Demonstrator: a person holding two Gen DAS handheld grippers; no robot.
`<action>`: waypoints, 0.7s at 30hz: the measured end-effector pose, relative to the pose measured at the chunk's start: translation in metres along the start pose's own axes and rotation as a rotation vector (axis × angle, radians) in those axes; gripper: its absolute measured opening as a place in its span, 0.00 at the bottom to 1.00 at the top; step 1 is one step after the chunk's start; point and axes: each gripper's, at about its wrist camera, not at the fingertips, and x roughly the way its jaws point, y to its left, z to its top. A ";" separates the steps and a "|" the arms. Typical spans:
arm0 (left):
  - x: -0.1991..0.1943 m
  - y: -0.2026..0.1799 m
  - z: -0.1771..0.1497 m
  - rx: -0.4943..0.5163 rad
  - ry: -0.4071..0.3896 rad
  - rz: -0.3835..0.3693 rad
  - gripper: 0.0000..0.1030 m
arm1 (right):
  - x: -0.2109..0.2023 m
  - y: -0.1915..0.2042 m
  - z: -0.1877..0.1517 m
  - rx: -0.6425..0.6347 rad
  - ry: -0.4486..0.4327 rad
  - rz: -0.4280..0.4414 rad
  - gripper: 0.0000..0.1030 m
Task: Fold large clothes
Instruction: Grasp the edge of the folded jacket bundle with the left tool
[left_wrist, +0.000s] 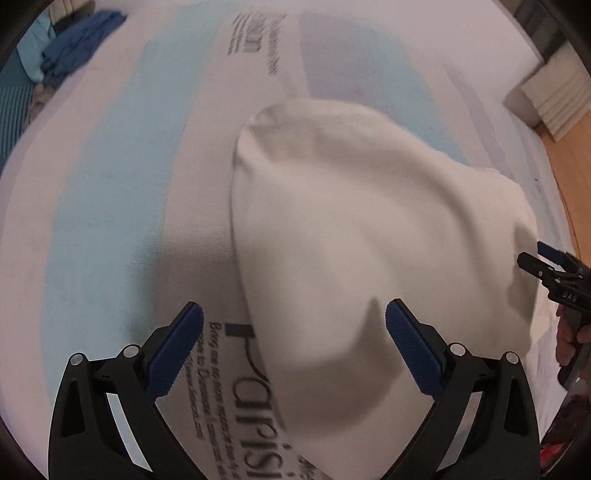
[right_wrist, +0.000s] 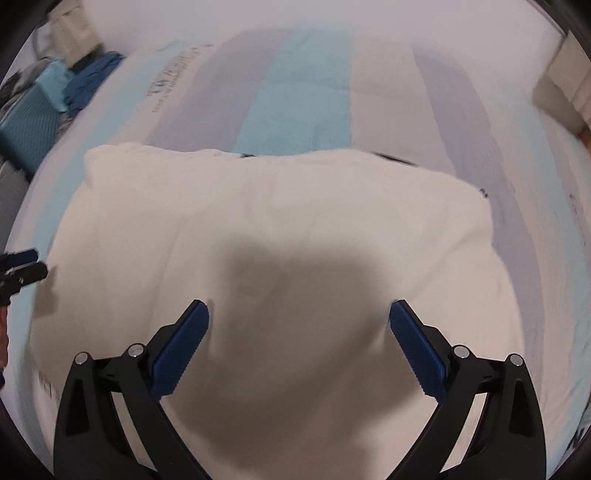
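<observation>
Hand-held gripper (right_wrist: 299, 350) spread wide above cream garment (right_wrist: 258, 229)

Striped bed sheet (right_wrist: 306, 110) with printed lettering
Cream garment (right_wrist: 280, 229) lies flat; blue clothes (left_wrist: 79, 44) at far edge

The garment (right_wrist: 273, 229) lies on the sheet (right_wrist: 306, 103). The left gripper (left_wrist: 294, 343) is over its left edge, the right gripper (right_wrist: 299, 339) over its near part (both spread wide). A clothes pile (left_wrist: 74, 48) sits far left.
</observation>
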 end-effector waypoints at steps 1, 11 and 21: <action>0.005 0.003 0.001 -0.004 0.013 -0.002 0.95 | 0.009 0.001 0.002 0.020 0.014 -0.006 0.92; 0.039 0.011 0.001 -0.078 0.100 -0.152 0.95 | 0.043 0.005 0.004 0.022 0.097 -0.025 0.94; 0.052 0.000 0.007 -0.056 0.177 -0.183 0.95 | 0.051 0.004 -0.001 0.021 0.083 -0.022 0.94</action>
